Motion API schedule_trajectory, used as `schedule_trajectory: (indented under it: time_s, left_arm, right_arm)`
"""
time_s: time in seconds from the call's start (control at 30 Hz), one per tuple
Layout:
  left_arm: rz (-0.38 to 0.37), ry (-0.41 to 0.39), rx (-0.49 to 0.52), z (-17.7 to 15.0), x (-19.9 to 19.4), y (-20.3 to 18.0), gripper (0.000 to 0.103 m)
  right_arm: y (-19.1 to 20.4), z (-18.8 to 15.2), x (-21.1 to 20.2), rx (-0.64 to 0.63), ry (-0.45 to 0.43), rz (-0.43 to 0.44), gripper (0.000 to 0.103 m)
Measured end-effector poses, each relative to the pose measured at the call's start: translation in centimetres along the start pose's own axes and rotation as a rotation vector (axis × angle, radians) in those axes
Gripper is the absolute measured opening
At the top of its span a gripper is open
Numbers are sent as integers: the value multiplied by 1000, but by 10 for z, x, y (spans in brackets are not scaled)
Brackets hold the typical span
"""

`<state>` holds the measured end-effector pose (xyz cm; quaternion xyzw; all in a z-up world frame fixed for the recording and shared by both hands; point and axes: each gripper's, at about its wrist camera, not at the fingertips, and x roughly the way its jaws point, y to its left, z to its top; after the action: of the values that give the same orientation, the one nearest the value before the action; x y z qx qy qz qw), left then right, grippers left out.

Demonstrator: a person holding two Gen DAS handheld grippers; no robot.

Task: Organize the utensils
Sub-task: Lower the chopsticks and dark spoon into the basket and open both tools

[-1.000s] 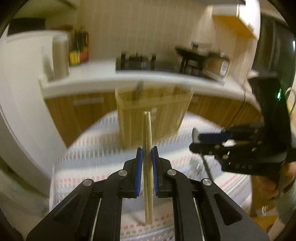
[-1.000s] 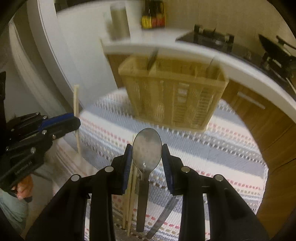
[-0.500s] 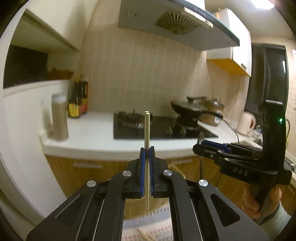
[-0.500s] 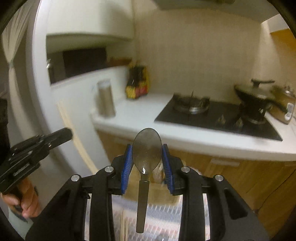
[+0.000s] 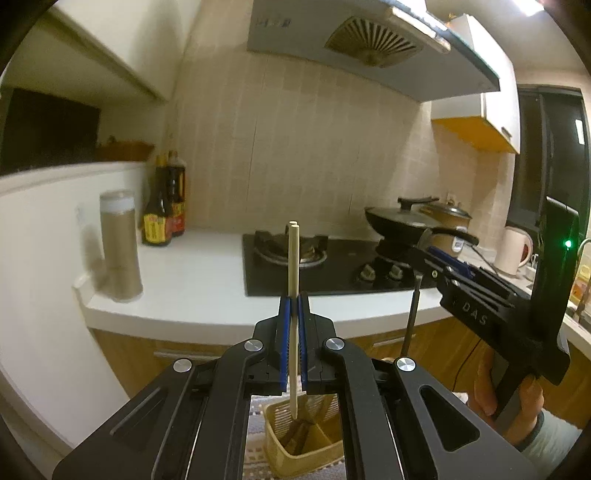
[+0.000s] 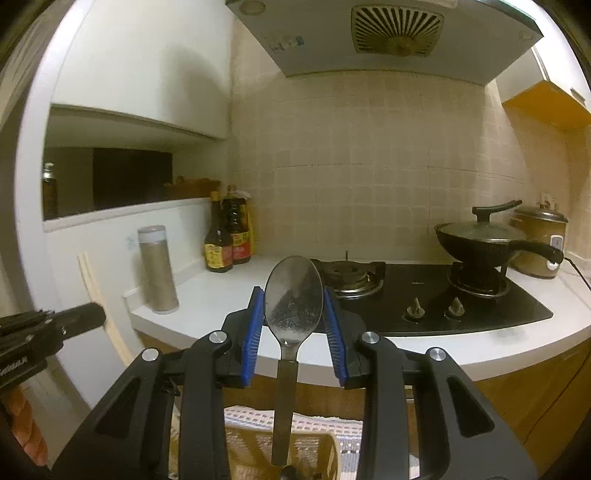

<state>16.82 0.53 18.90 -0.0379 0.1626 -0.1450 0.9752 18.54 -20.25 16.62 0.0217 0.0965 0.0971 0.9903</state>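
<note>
Wooden chopsticks [image 5: 293,280] pinched upright in my left claw [image 5: 293,325], spoon [image 6: 293,295] in my right claw [image 6: 294,332], both above the basket [image 5: 295,443] for dropping.

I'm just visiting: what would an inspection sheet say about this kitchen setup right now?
Surface: striped cloth under the basket.
Job's things: chopsticks upright in the left gripper; spoon bowl-up in the right gripper; slatted utensil basket below both, something dark already inside.
Clutter: tall canister, sauce bottles on the counter.
Grippers: both jaws clamped on their utensils, held above the basket.
Cables: a dark cord by the rice cooker.
Surroundings: gas hob, lidded pan, range hood, tiled wall.
</note>
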Motion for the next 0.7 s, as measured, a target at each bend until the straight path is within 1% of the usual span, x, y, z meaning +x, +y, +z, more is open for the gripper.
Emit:
schedule_trajectory:
  time_s: [0.13, 0.27, 0.37, 0.5, 0.6, 0.7]
  left_arm:
    - [-3, 33, -3, -15, 19, 5, 2]
    - [-9, 54, 4, -26, 31, 6, 2]
    - [-4, 64, 22, -34, 34, 3, 2]
    - [-11, 68, 23, -40, 34, 3, 2]
    - [-35, 83, 16, -43, 35, 3, 3]
    - [-63, 106, -3, -46, 35, 4, 4]
  right_arm:
    - [-4, -21, 19, -18, 30, -23, 29]
    - [-9, -34, 28, -16, 51, -29, 29]
    - [-11, -38, 27, -16, 51, -31, 29]
    - [-10, -43, 23, -26, 61, -26, 29]
    - [-10, -47, 19, -31, 72, -23, 30]
    - [-10, -49, 12, -34, 101, -7, 30]
